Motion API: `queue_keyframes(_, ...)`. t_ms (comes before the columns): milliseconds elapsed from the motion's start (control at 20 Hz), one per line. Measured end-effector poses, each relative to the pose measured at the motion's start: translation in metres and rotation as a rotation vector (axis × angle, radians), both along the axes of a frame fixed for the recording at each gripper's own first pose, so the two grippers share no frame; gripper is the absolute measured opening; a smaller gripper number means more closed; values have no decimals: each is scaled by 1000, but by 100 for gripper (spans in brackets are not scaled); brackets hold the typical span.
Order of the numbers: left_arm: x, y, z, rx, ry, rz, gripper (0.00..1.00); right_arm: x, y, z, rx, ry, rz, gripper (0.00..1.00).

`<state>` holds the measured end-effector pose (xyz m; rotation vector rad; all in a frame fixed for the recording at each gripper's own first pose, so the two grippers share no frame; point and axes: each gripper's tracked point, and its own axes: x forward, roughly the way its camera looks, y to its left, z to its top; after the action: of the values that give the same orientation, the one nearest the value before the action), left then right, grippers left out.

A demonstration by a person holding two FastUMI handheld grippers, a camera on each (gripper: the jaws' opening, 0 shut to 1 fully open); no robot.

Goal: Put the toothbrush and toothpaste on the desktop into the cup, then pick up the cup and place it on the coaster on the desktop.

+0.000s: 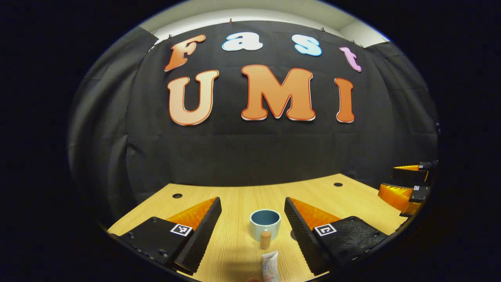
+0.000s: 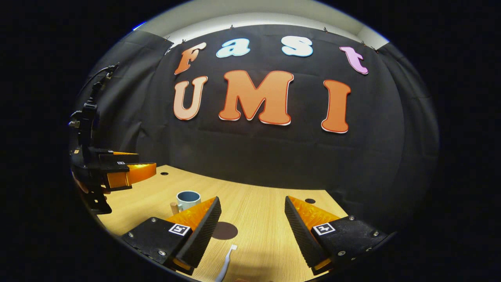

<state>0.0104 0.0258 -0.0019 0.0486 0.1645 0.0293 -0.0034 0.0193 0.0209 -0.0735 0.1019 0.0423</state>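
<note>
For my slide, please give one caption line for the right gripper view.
Open right tool above the toothbrush, coaster just ahead, cup farther left on the desk.

Dim booth, light from above; wooden surface [image 1: 250, 194] warmly lit, soft shadows under fingers. Strong fisheye bending at edges; focus sharp.

Pale blue cup [image 1: 265, 224], white toothbrush [image 2: 226, 263], dark, perhaps brown, coaster [image 2: 224, 230].

The right gripper [image 2: 253, 219] hangs over the counter [image 2: 266, 219], jaws wide apart and empty. Between them lie a toothbrush [image 2: 226, 263] and a dark round coaster [image 2: 224, 230]. Farther left stands the cup [image 2: 188, 200], near the left gripper [image 2: 117, 172].
</note>
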Motion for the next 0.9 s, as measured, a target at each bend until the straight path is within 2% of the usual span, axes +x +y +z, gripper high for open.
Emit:
queue_keyframes(200, 1, -3, -37, -17, 153, -26, 97, 1, 5, -41, 26, 160, 2, 98)
queue_keyframes(350, 1, -6, -64, -15, 239, -31, 97, 1, 18, -81, 35, 300, 51, 98)
queue_keyframes(500, -2, -13, -95, -38, 322, -50, 98, -2, 23, -127, 60, 441, 59, 96)
queue_keyframes(750, -7, -11, -140, -50, 476, -36, 100, -7, 23, -163, 40, 556, 40, 92)
queue_keyframes(900, -17, -11, -164, -77, 569, -42, 99, -13, 27, -186, 20, 636, 46, 85)
